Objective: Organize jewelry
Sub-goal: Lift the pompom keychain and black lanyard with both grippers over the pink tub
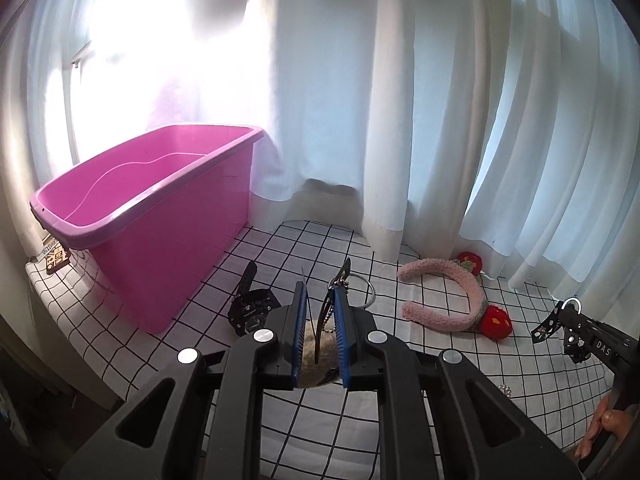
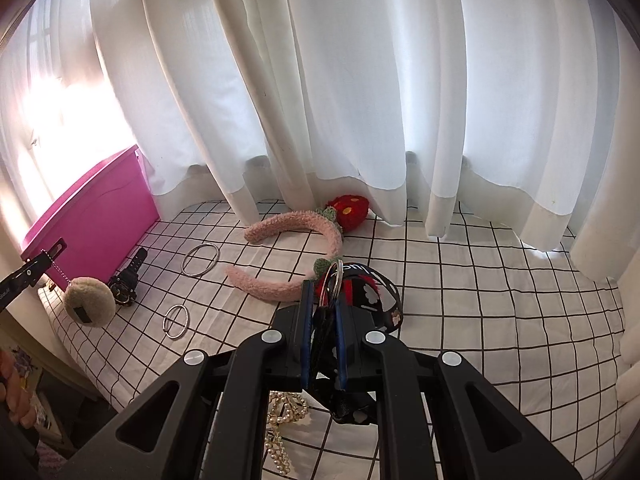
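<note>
One pink storage bin [image 1: 160,216] stands on the grid-patterned cloth [image 2: 480,300]. On the cloth lie two metal rings [image 2: 200,260], one black watch [image 2: 126,280], one strawberry headband [image 2: 304,224] and one pearl strand [image 2: 280,432]. Left gripper [image 1: 320,320] clenched on a plush keychain [image 2: 89,301] — hanging clear of the cloth. Right gripper [image 2: 322,328] clenched on a black lanyard [image 2: 376,292] bearing one key ring.

Daylight pouring through white curtains [image 1: 320,80], blowing out upper left in both views. Pink bin [image 1: 152,216] glowing under glare. Fisheye bending edges, corners darkening. Focus holding sharp.
</note>
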